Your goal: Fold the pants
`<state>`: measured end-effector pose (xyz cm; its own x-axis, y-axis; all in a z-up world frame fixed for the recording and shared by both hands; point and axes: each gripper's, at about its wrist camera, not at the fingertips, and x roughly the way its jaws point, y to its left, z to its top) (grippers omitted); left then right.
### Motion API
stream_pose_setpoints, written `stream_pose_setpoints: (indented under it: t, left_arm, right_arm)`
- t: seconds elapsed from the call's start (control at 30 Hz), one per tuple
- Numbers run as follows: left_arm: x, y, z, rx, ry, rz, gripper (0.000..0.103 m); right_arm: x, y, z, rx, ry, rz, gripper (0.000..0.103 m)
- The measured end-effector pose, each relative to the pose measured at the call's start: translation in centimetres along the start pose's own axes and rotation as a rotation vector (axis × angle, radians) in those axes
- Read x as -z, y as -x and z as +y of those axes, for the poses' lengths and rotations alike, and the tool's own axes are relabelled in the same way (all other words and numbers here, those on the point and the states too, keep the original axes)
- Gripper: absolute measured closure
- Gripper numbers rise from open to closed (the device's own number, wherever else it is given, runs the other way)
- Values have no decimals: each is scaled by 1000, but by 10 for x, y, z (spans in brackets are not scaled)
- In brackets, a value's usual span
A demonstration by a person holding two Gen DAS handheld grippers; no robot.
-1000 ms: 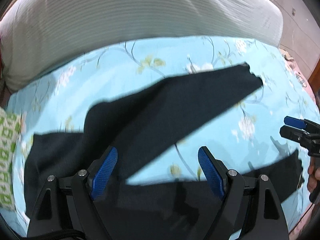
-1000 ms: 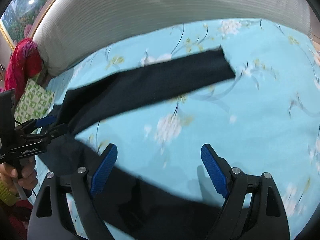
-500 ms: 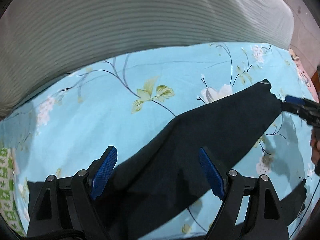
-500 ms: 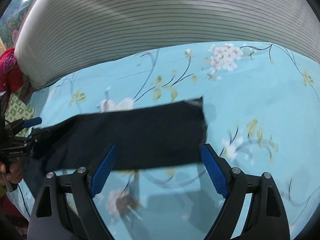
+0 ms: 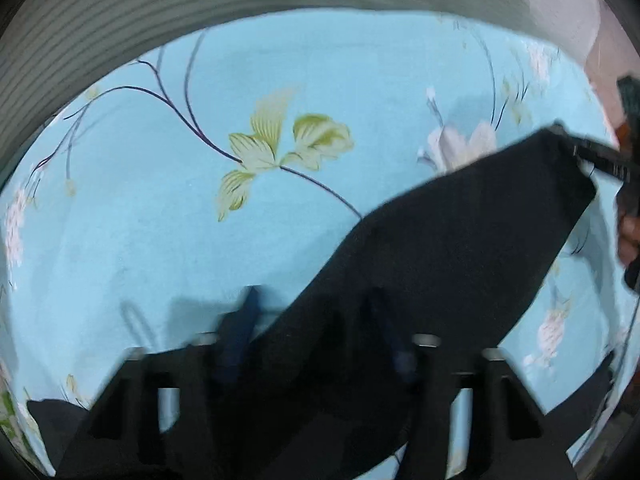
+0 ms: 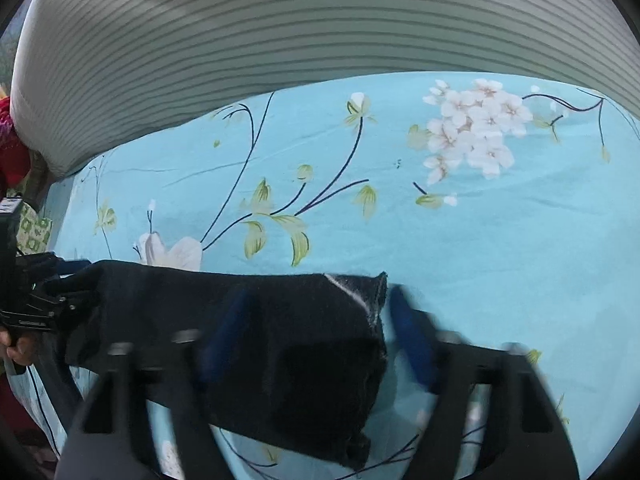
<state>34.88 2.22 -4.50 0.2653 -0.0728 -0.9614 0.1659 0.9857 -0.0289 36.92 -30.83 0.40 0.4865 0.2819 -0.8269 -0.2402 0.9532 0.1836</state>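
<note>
Black pants (image 5: 460,248) lie on a light blue flowered bedsheet (image 5: 200,240). One leg runs from the lower left up to its hem at the right. My left gripper (image 5: 314,308) points steeply down over that leg. Its jaws are closing with the cloth between the blurred blue pads, which still stand apart. In the right wrist view the leg's hem end (image 6: 320,340) sits between the fingers of my right gripper (image 6: 318,300), whose jaws are also closing. Each gripper shows in the other's view: the right gripper (image 5: 596,158) at the hem corner, the left gripper (image 6: 44,296) at the leg's far side.
A grey-white striped duvet (image 6: 320,40) rises along the back of the sheet. At the left edge are a red cloth (image 6: 12,140) and a green patterned cloth (image 6: 34,232). A person's hand (image 5: 628,236) holds the right gripper's handle.
Both grippers moved forward and down onto the far pant leg. Their fingers, wide apart before, have drawn closer, and the leg's end now lies between both pairs.
</note>
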Motion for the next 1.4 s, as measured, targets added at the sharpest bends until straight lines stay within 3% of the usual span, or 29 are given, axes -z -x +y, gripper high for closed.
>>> stream_pose_setpoints:
  t: [0.03,0.07,0.1,0.33,0.5,0.97,1.23,1.4]
  left_arm:
    - [1,0,-1,16,-12,-4,76]
    - [2,3,-3,26,-21,-8,87]
    - [4,6,-4,19,-33,-15,92]
    - [33,43,-14,31,-90,-89,99]
    - [69,72,-29,65,-112,-126,99]
    - [180,116,-68,138,-179,-162,99]
    - [216,117,-80,157,-211,-151,99]
    - [235,116,-85,151,-244,-147,99]
  right_arm:
    - [0,1,-2,9,-5,-3,75]
    - [0,3,-5,7,-19,-10,85]
    - [-1,7,-8,-9,-35,-17,92]
    - [17,61,-6,-97,-31,-105,95]
    - [51,107,-2,-118,4,-138,95]
    - [173,165,25,-19,47,-115,95]
    - [237,187,44,49,79,-114,95]
    - [260,192,55,67,95,-98,96]
